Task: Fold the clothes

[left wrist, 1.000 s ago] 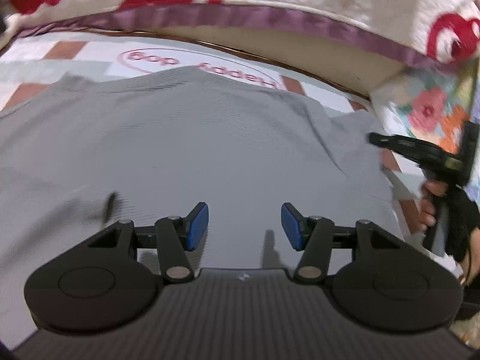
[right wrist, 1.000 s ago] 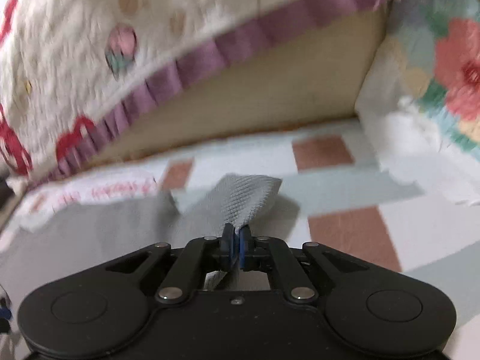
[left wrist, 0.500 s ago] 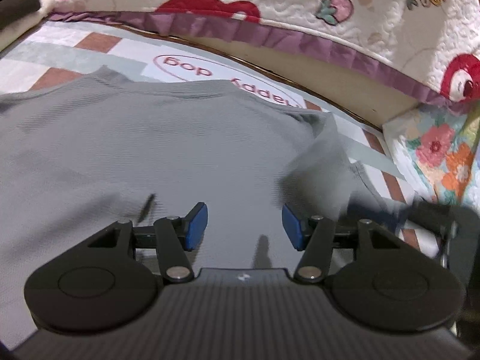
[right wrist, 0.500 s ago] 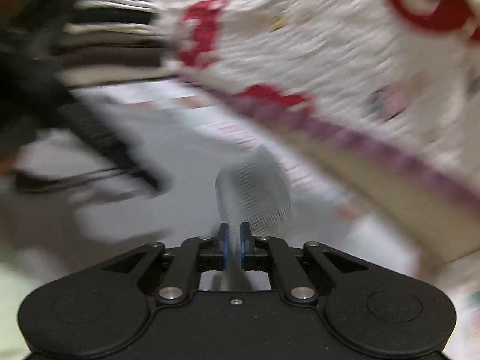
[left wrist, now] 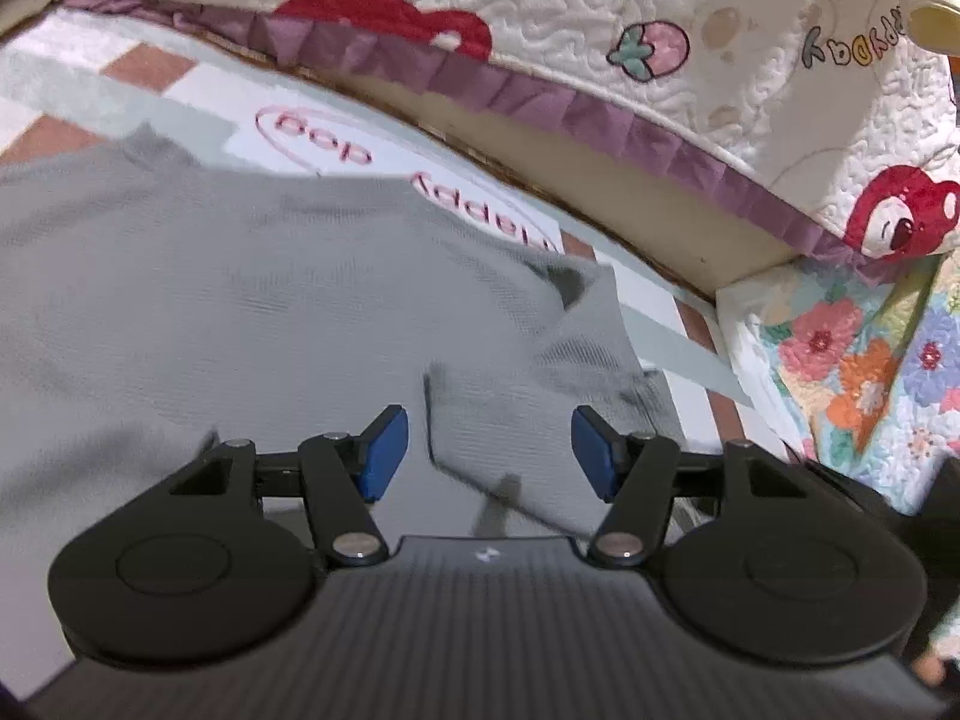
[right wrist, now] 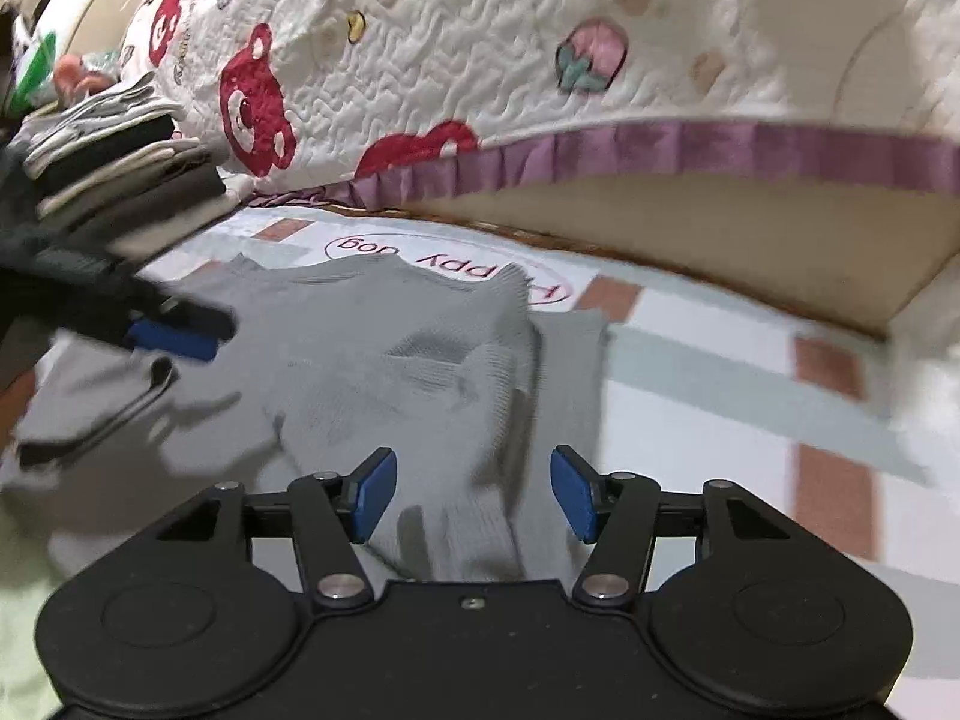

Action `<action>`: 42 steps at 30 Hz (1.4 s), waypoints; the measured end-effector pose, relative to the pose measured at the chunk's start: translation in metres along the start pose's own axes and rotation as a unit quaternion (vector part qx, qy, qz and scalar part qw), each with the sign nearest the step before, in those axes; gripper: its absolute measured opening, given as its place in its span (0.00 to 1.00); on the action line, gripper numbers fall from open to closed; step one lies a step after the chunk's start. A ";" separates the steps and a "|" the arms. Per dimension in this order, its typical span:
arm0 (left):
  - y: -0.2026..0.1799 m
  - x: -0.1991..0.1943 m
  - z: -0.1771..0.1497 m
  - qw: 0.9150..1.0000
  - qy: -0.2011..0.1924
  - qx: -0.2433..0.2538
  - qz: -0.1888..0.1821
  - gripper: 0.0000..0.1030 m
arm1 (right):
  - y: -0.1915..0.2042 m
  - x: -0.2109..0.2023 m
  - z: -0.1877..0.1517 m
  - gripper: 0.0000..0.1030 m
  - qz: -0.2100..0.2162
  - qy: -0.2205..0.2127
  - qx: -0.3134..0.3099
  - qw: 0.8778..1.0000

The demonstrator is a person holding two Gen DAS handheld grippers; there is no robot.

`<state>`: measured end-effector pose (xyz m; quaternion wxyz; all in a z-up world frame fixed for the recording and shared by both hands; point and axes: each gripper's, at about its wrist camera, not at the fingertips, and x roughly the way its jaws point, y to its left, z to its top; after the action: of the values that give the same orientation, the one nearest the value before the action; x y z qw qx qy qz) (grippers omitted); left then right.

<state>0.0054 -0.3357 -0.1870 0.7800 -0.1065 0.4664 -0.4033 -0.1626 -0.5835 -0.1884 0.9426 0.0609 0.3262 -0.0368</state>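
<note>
A grey knit garment (left wrist: pixel 240 300) lies spread flat on the patterned mat; in the right wrist view the garment (right wrist: pixel 390 372) fills the middle. Its right sleeve (left wrist: pixel 540 396) is folded inward and rests on the body, also seen as the sleeve (right wrist: pixel 480 420) just ahead of my right fingers. My left gripper (left wrist: pixel 489 450) hovers above the sleeve's end, jaws opening, nothing pinched. My right gripper (right wrist: pixel 474 489) is opening too; the cloth lies below and between its blue pads (right wrist: pixel 375 492) without being pressed. One blue pad (right wrist: pixel 171 336) of the left gripper shows blurred at the left.
A quilted cover with red bears and a purple frill (right wrist: pixel 720 150) hangs over the bed edge behind the mat (right wrist: pixel 720 372). A stack of folded clothes (right wrist: pixel 120 168) stands at the far left. A floral quilt (left wrist: pixel 852 372) lies to the right.
My right gripper swung left with the sleeve pinched, then its jaws parted and let the sleeve drop onto the garment's body. My left gripper rolled a little and its jaws widened slightly.
</note>
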 end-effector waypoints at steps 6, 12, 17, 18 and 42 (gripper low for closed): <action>0.011 -0.013 -0.011 1.000 0.005 -0.006 0.005 0.58 | 0.020 0.010 0.004 0.05 0.020 -0.016 -0.050 0.998; 0.013 -0.017 -0.010 1.000 -0.010 -0.017 -0.005 0.58 | 0.039 -0.040 -0.017 0.05 0.069 -0.042 -0.156 0.984; 0.015 -0.022 -0.013 1.000 -0.019 -0.024 -0.006 0.58 | 0.042 -0.060 -0.044 0.06 0.101 0.004 -0.217 0.971; 0.015 -0.021 -0.013 0.999 -0.019 -0.028 -0.007 0.58 | 0.041 -0.063 -0.047 0.05 0.112 0.009 -0.217 0.970; -0.037 0.007 -0.011 0.997 -0.010 0.080 0.011 0.07 | 0.037 -0.027 -0.048 0.32 -0.080 0.052 -0.167 0.981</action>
<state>-0.0215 -0.3629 -0.1777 0.7951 -0.0428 0.4259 -0.4297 -0.2088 -0.5394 -0.2053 0.9151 -0.1222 0.3805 -0.0539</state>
